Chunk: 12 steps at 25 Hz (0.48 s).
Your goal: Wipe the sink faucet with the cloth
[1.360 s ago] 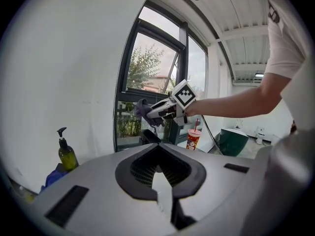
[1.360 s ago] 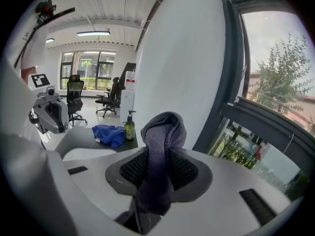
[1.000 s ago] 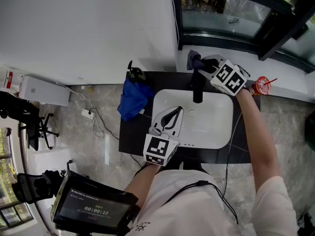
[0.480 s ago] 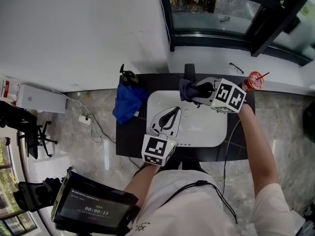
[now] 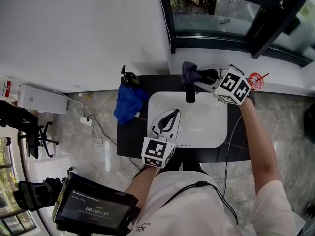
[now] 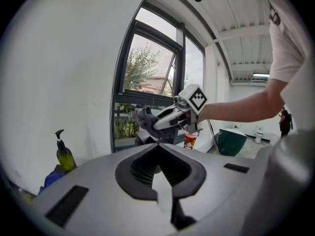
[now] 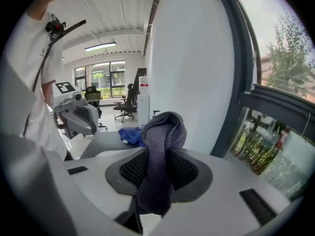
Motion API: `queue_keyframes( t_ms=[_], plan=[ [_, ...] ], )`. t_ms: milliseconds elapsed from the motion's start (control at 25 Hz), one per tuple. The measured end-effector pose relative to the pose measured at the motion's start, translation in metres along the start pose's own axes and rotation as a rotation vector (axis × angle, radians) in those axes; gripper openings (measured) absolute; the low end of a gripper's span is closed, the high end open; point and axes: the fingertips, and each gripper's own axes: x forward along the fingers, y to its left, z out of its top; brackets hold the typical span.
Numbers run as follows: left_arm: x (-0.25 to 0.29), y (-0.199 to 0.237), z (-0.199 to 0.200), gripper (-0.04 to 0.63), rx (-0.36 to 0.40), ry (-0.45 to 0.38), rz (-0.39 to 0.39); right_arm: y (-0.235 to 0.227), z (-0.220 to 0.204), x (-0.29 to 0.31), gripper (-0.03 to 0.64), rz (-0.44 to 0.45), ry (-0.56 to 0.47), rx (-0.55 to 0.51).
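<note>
right gripper (image 5: 198, 75): jaws clamp the cloth (image 5: 188, 71) at the table's far edge, by the faucet (image 5: 190, 95) | left gripper (image 5: 172, 114): jaws closed, empty, over the sink (image 5: 211, 132) | risk: the bunched cloth may slip free or skim past the faucet

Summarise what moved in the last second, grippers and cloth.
The right gripper, shut on the dark grey-purple cloth, dragged it forward along the black sink faucet over the white basin, then back up toward the window, leaving the faucet uncovered. Unchanged: that grip; the left gripper, shut and empty, over the basin's left side; the blue fabric.
</note>
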Motion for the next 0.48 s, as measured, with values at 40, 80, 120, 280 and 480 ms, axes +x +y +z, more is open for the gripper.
queue_keyframes(
  t_ms=[40,80,120,280,480],
  plan=[
    [-0.001,0.001,-0.001,-0.006,-0.001,0.001,0.004,-0.015,0.002,0.003,0.117,-0.048,0.002,-0.005],
    [-0.002,0.002,-0.001,-0.006,-0.001,0.003,0.008,-0.029,0.004,0.007,0.117,-0.096,0.012,-0.013],
    [-0.003,0.003,-0.002,-0.006,-0.003,0.004,0.013,-0.042,0.004,0.01,0.117,-0.139,0.027,-0.027],
    [-0.008,0.006,-0.004,-0.006,-0.017,0.002,0.032,-0.065,0.002,0.023,0.115,-0.207,0.103,-0.083],
    [-0.011,0.008,-0.003,-0.006,-0.019,0.004,0.043,-0.058,-0.013,0.04,0.115,-0.161,0.194,-0.121]
  ],
)
